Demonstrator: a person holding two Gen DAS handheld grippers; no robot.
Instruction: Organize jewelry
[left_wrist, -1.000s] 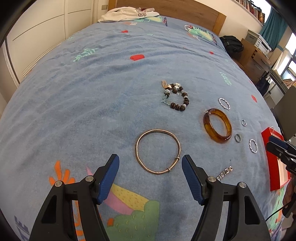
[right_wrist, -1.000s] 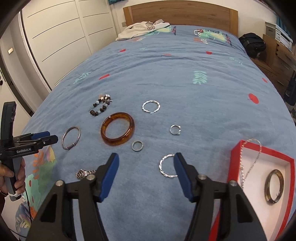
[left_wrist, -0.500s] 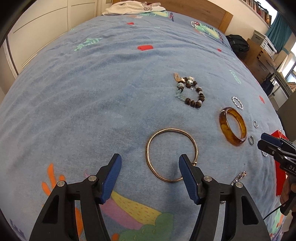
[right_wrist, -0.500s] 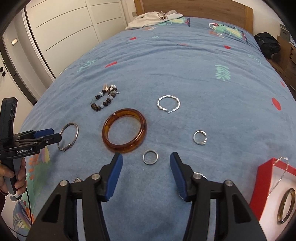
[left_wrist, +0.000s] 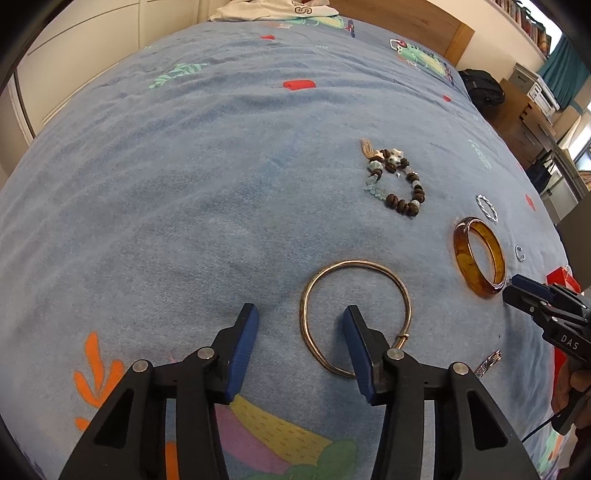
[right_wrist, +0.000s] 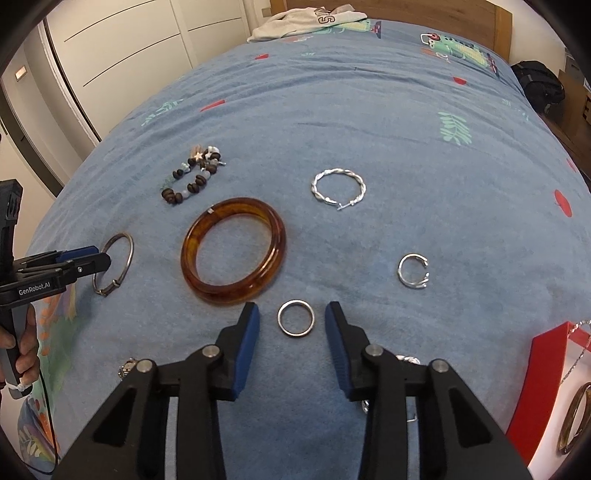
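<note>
Jewelry lies on a blue bedspread. My left gripper (left_wrist: 299, 321) is open, low over the left rim of a thin metal bangle (left_wrist: 388, 280); one finger is inside the loop, the other outside. My right gripper (right_wrist: 291, 319) is open and straddles a small silver ring (right_wrist: 296, 318). An amber bangle (right_wrist: 233, 250) lies just beyond it, also in the left wrist view (left_wrist: 479, 256). A beaded bracelet (right_wrist: 192, 181), a twisted silver hoop (right_wrist: 338, 188) and an open silver ring (right_wrist: 413, 270) lie farther off. A red box (right_wrist: 543, 373) at right holds a chain and a bangle.
A grey garment (right_wrist: 306, 18) lies by the wooden headboard (right_wrist: 443, 11). White wardrobe doors (right_wrist: 122, 48) stand left of the bed. A black bag (right_wrist: 539, 85) and wooden furniture stand to the right. A small metal chain piece (left_wrist: 487, 363) lies near the thin bangle.
Both grippers moved forward and down. The left one now straddles the thin bangle's rim and has narrowed. The right one moved left from the twisted hoop to the small silver ring.
</note>
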